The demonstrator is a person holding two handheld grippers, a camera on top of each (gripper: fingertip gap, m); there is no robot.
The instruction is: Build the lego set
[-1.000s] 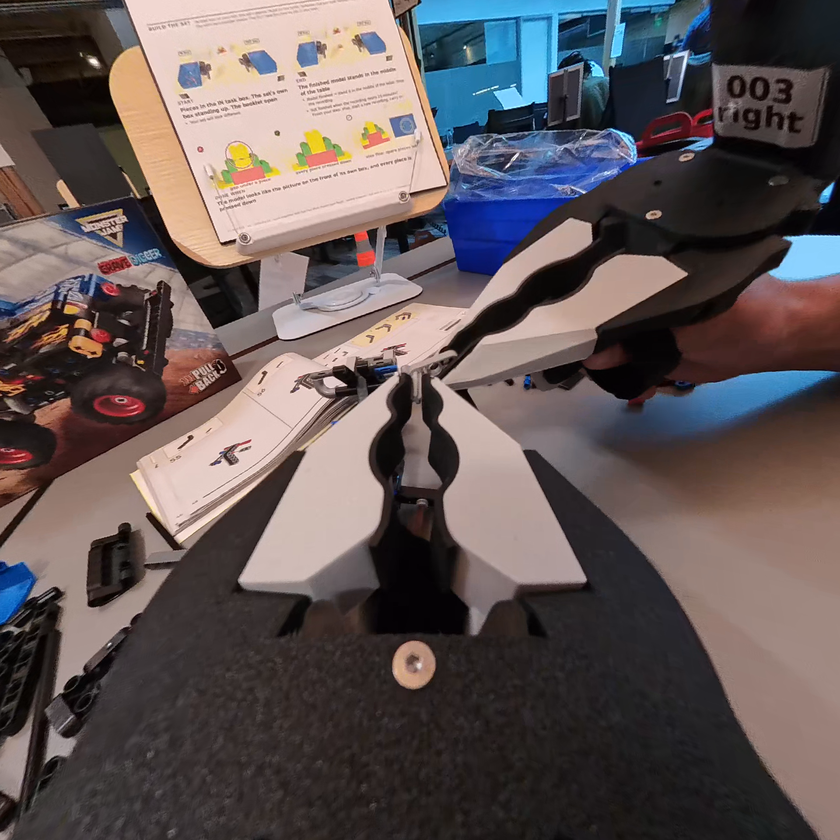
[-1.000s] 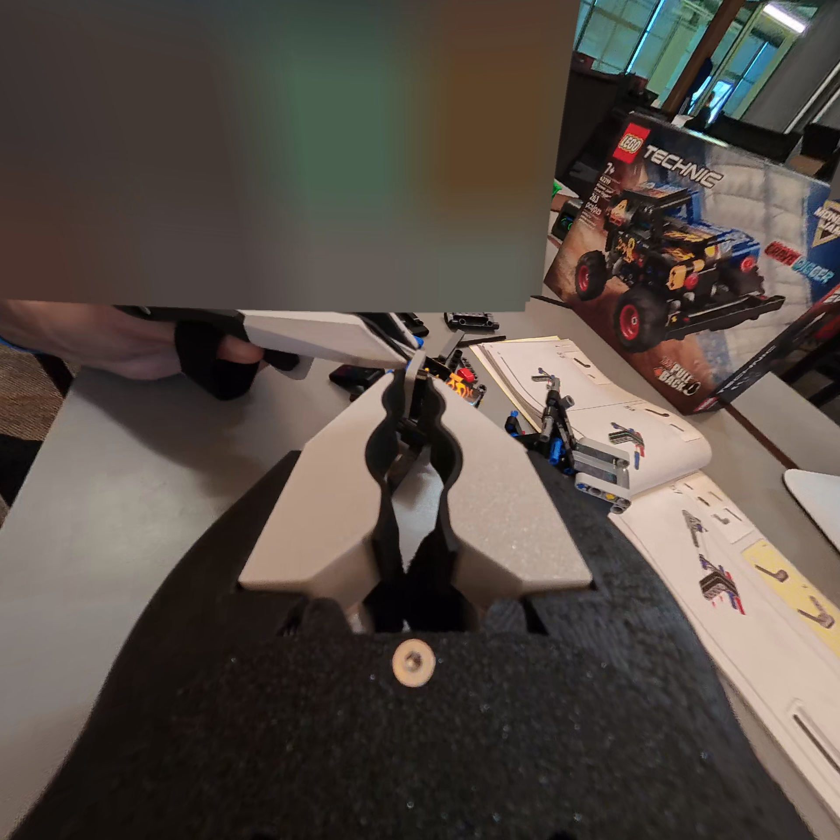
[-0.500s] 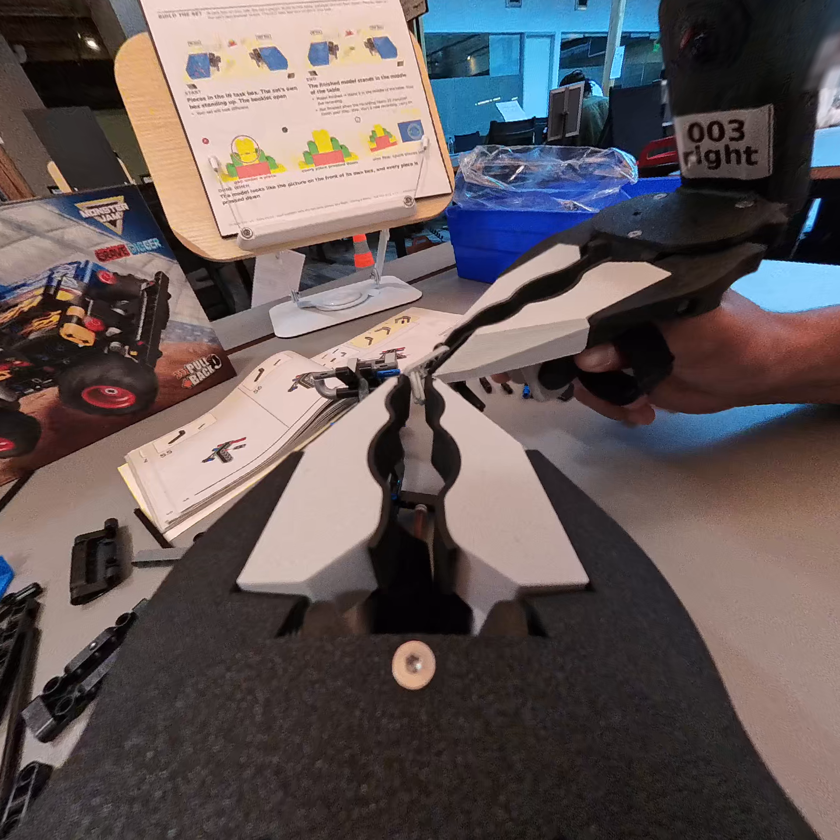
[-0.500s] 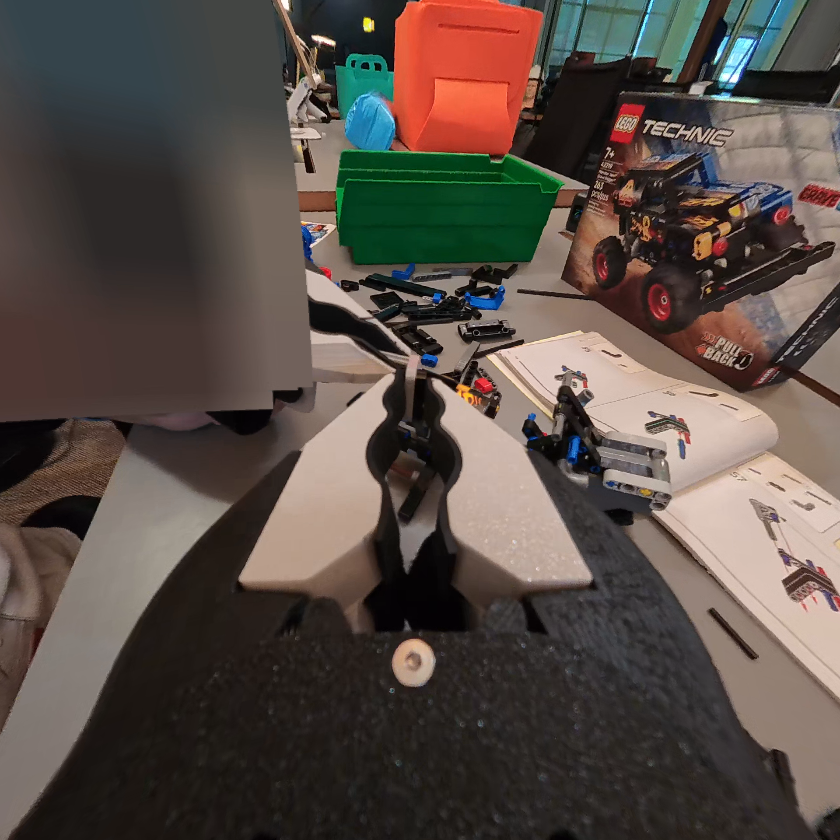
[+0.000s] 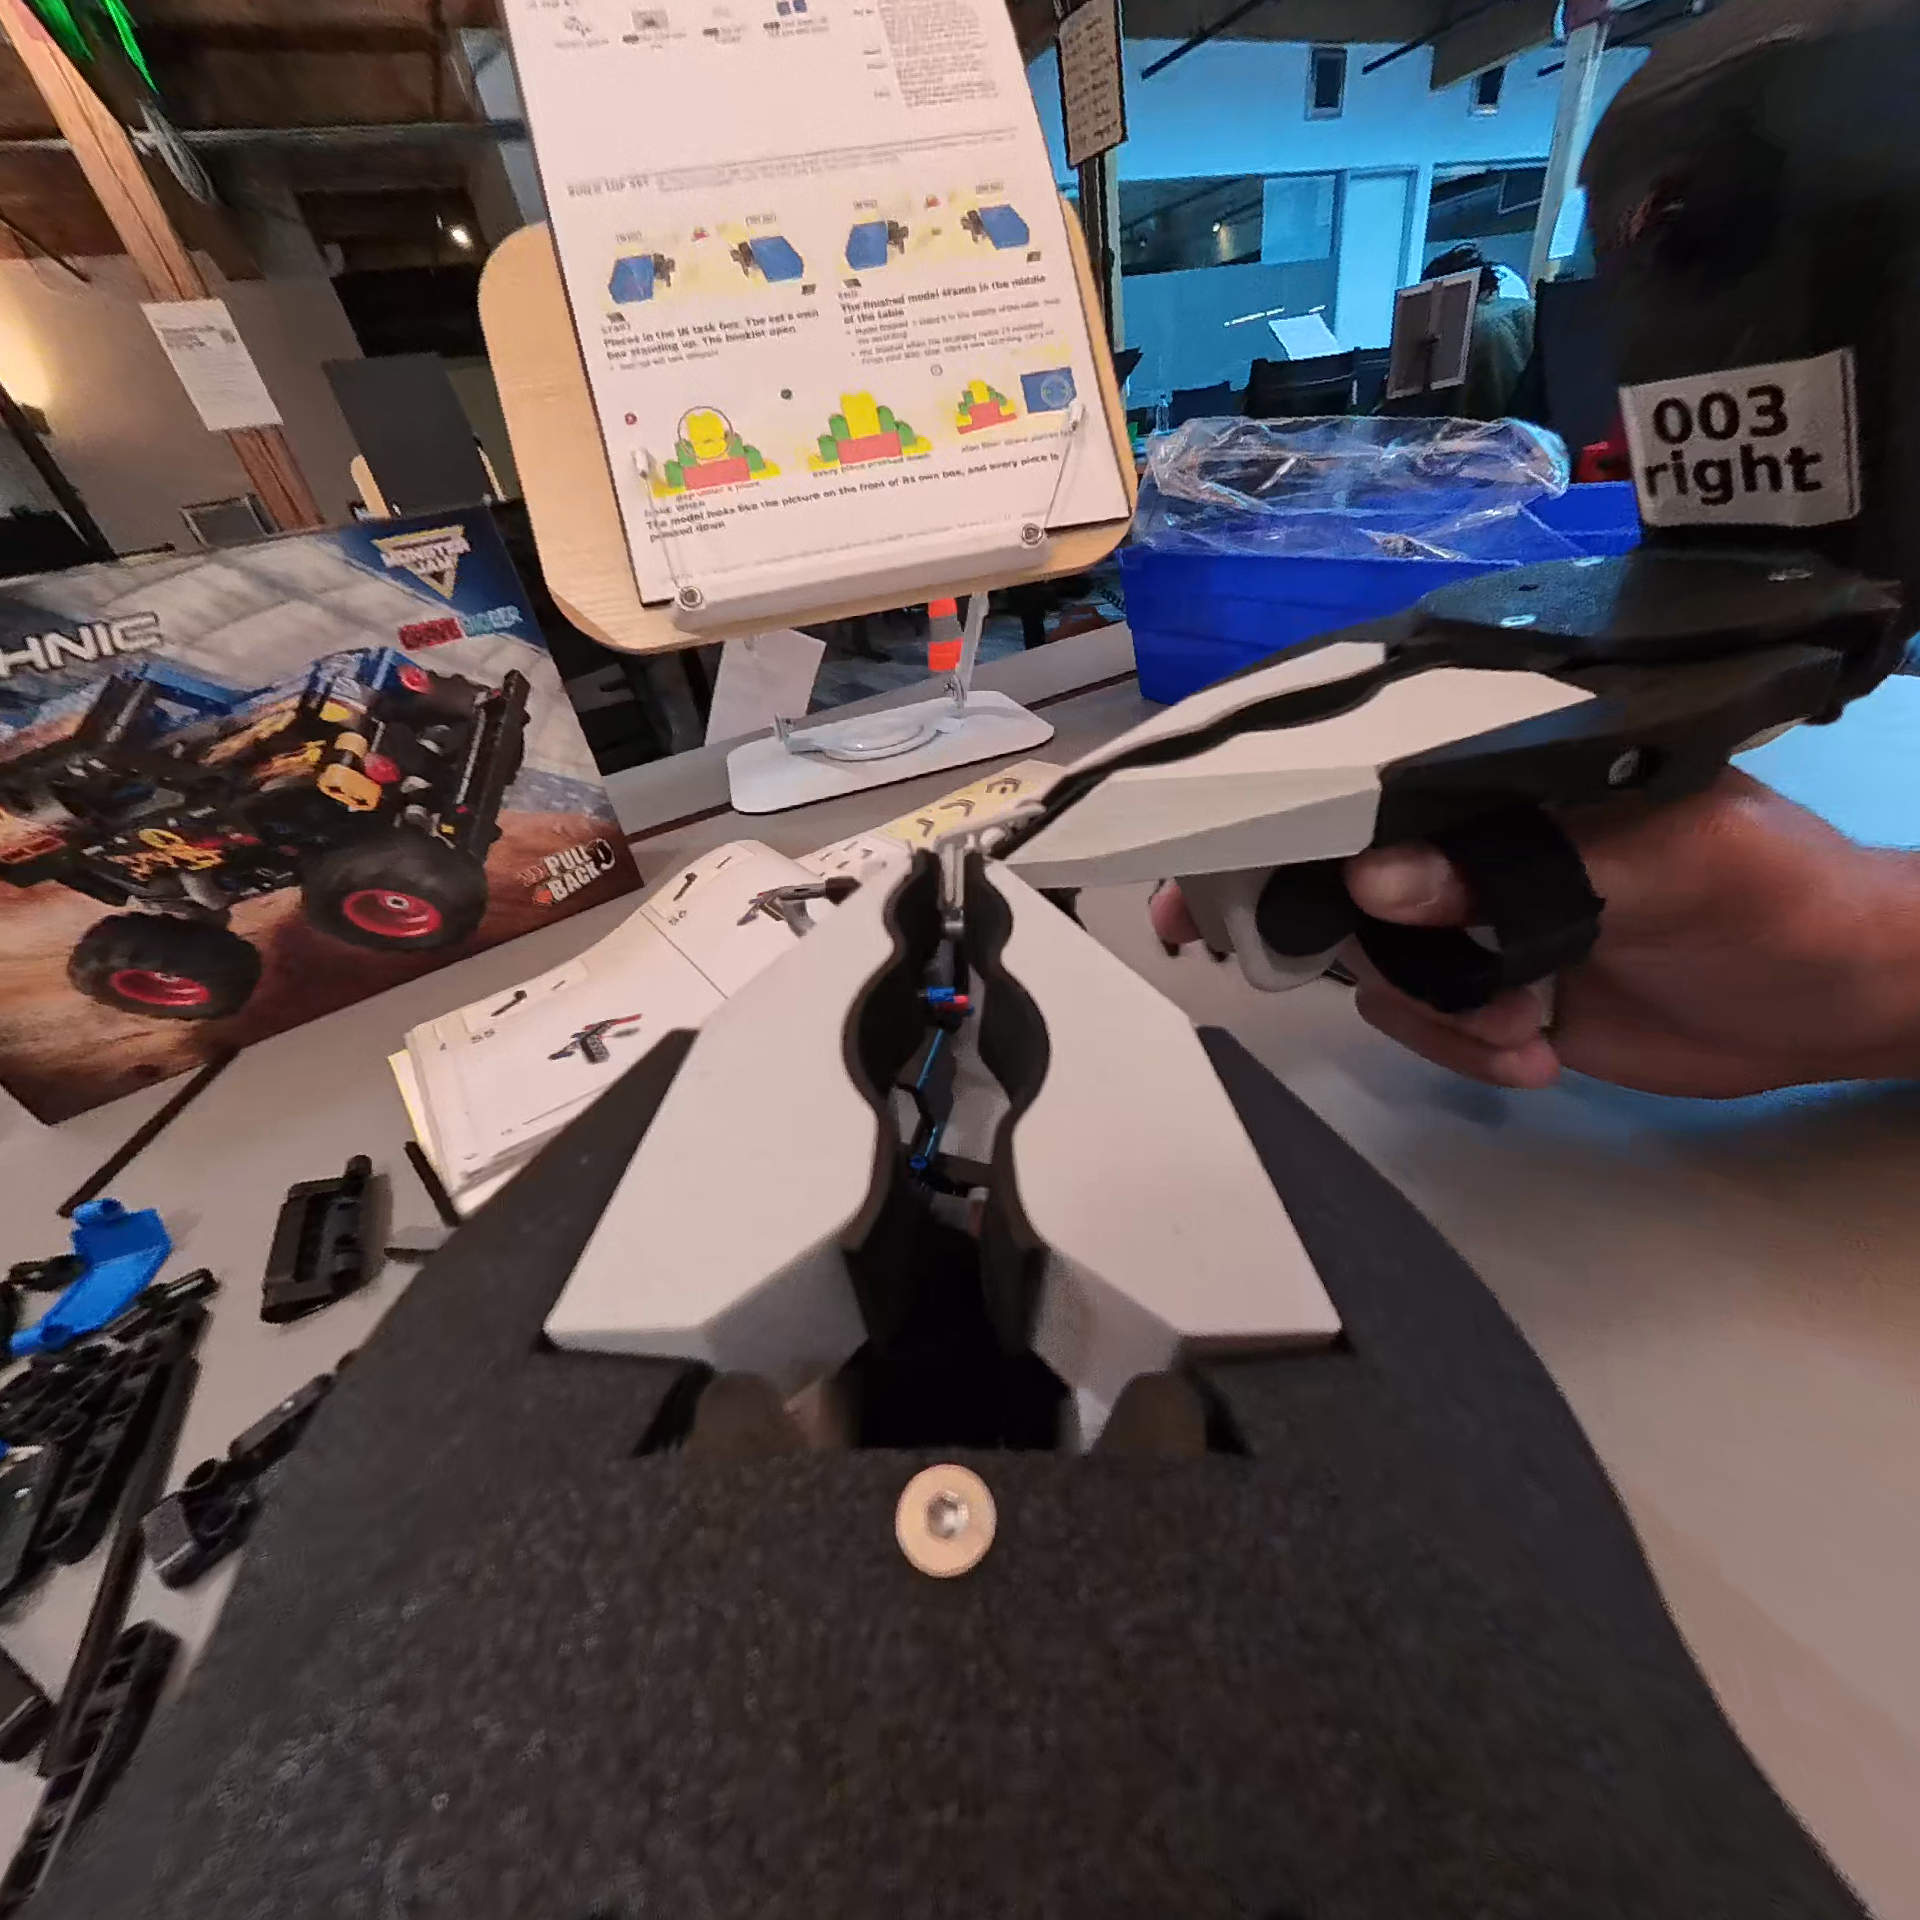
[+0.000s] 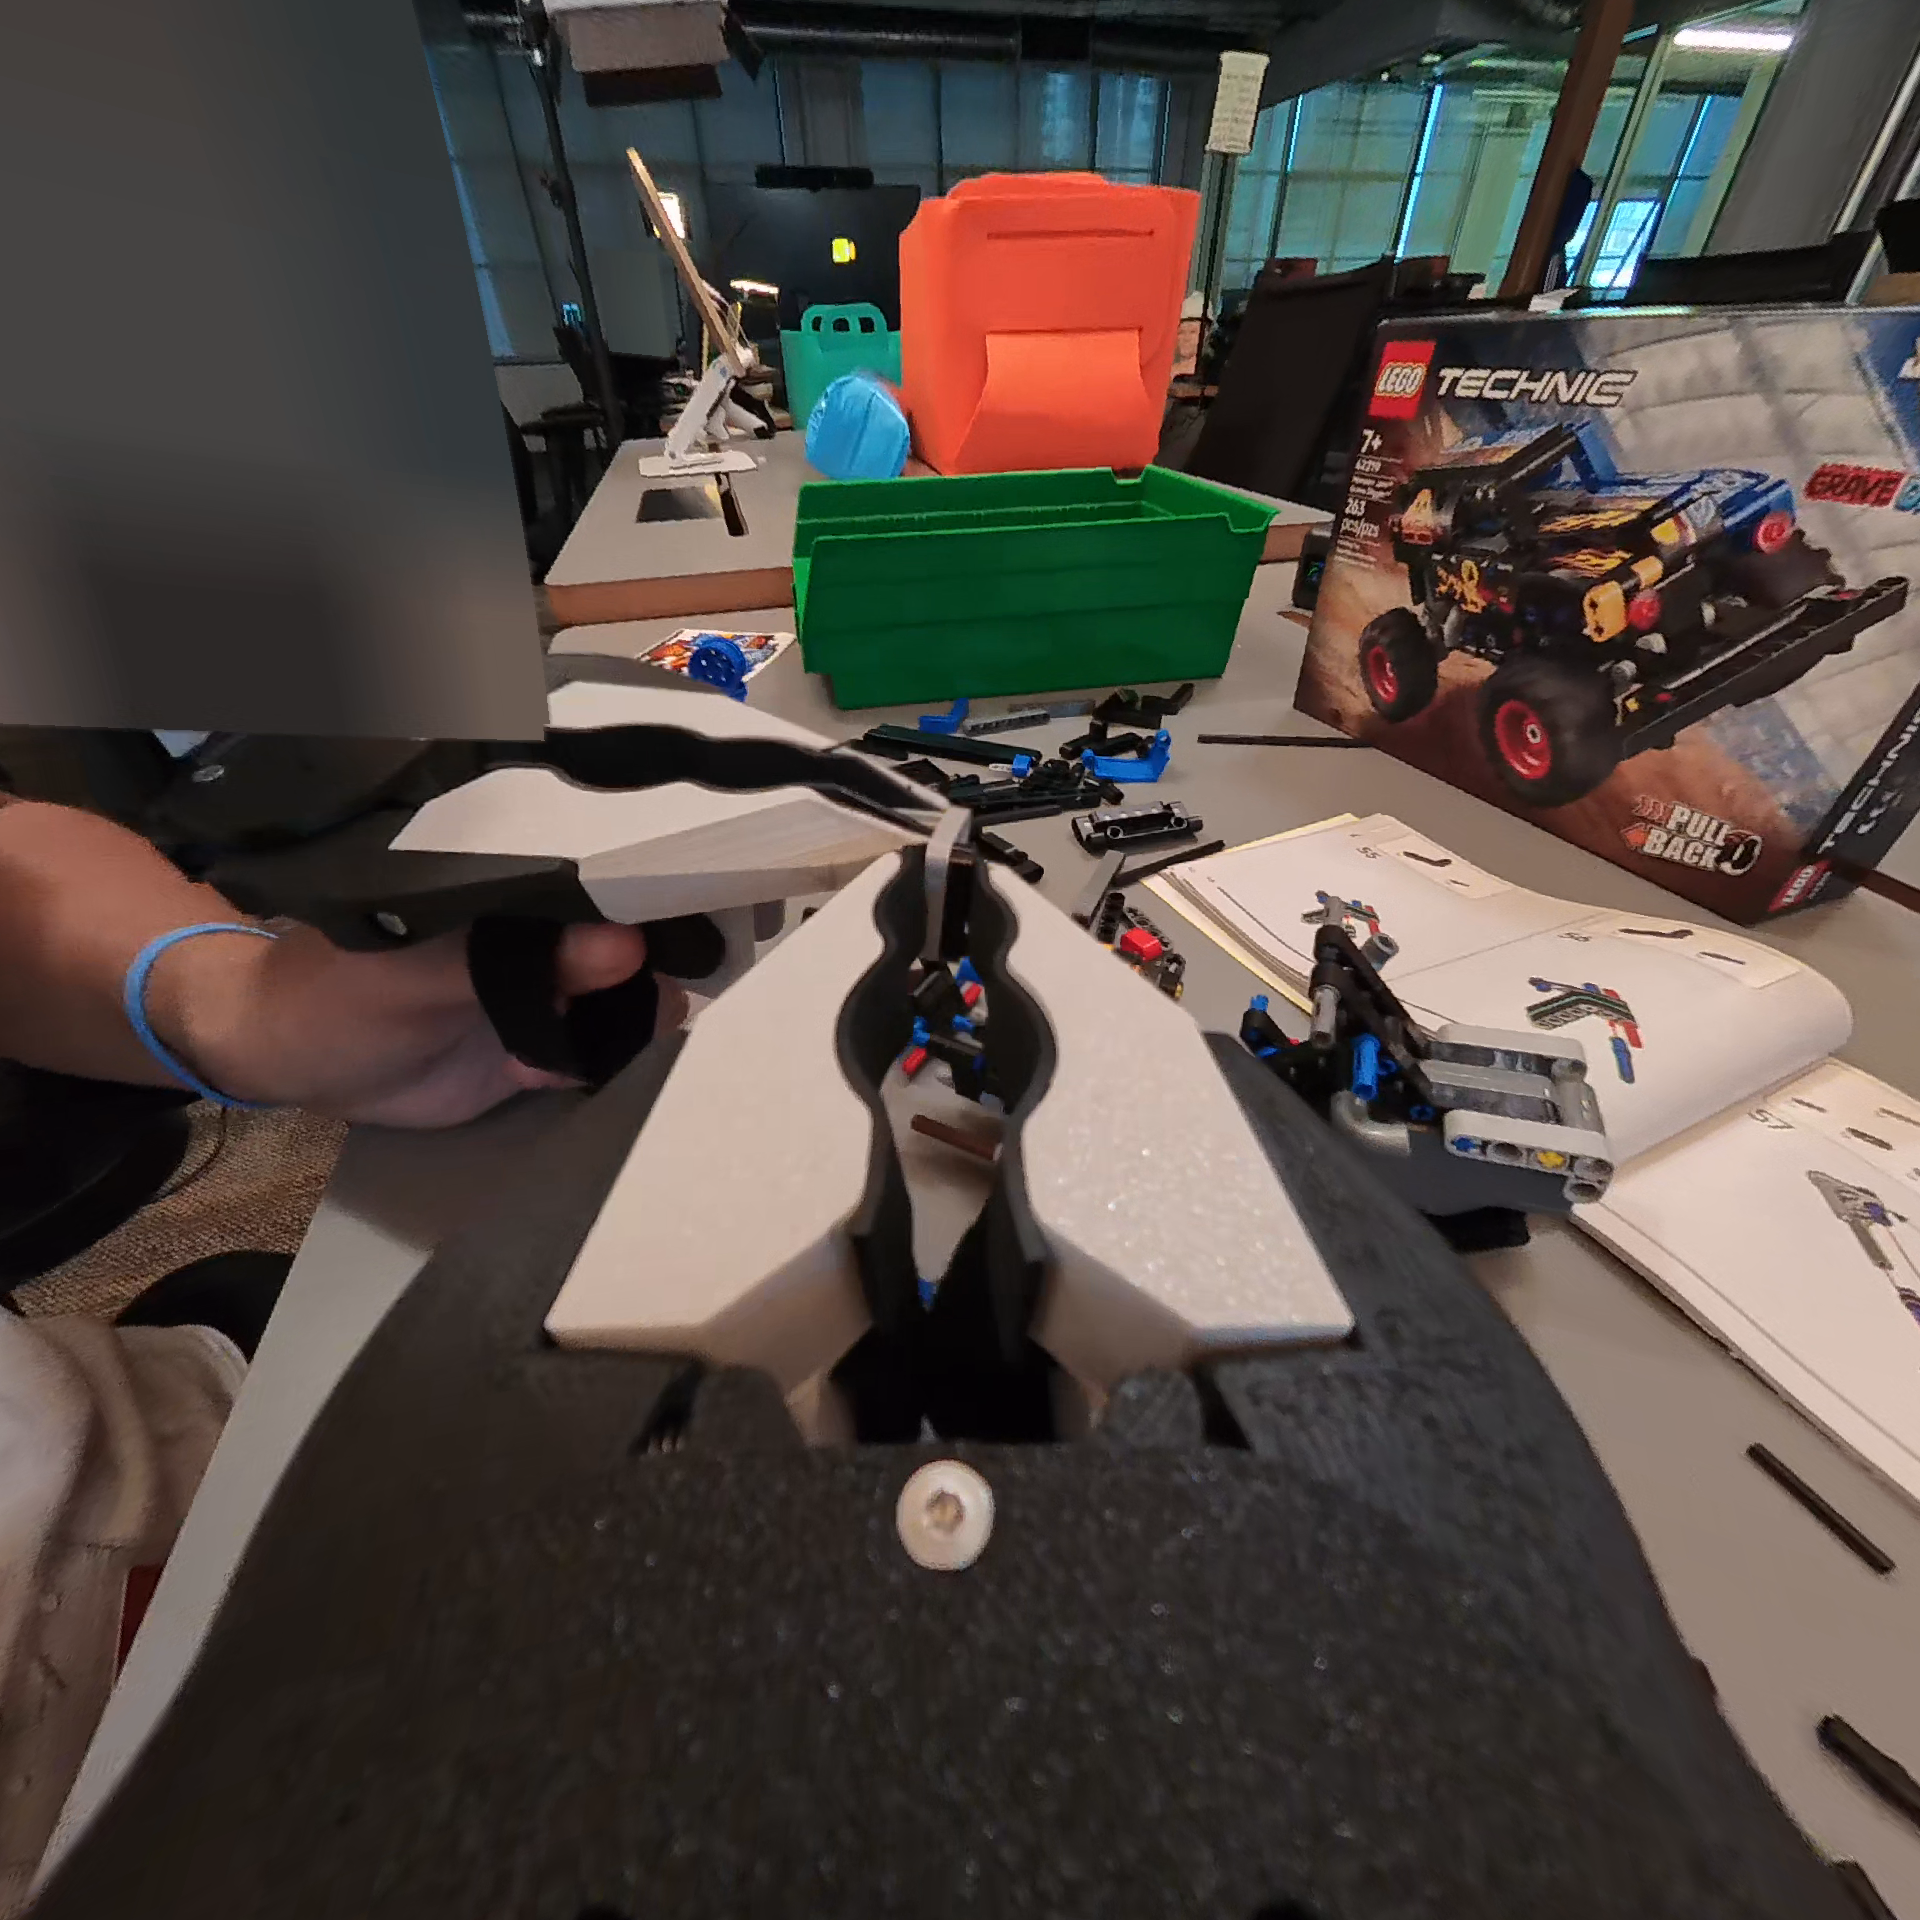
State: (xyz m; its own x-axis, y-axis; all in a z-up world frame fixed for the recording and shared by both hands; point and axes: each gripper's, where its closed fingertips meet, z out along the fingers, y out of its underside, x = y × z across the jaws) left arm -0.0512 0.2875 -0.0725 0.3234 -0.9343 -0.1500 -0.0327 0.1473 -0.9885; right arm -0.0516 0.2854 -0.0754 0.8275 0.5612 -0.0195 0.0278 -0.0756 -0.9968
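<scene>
My left gripper (image 5: 951, 868) and right gripper (image 6: 943, 868) meet tip to tip above the grey table (image 5: 1558, 1299). Both are shut on one small grey lego piece (image 5: 952, 883), which also shows in the right wrist view (image 6: 941, 894). In the left wrist view the right gripper (image 5: 1013, 826) comes in from the right, held by a hand. In the right wrist view the left gripper (image 6: 920, 816) comes in from the left. A partly built grey, black and blue lego assembly (image 6: 1444, 1070) lies on the open instruction booklet (image 6: 1621, 987).
The lego set box (image 6: 1621, 582) stands behind the booklet (image 5: 561, 1049). Loose black and blue parts (image 6: 1039, 764) lie before a green bin (image 6: 1018, 592); more lie at the left (image 5: 94, 1361). An instruction sheet on a stand (image 5: 821, 332) and a blue bin (image 5: 1309, 613) are at the back. My two grippers' fingertips are within a few centimetres of each other.
Both grippers have risen and levelled out while staying tip to tip on the grey piece. The assembly has slipped out of the left wrist view.
</scene>
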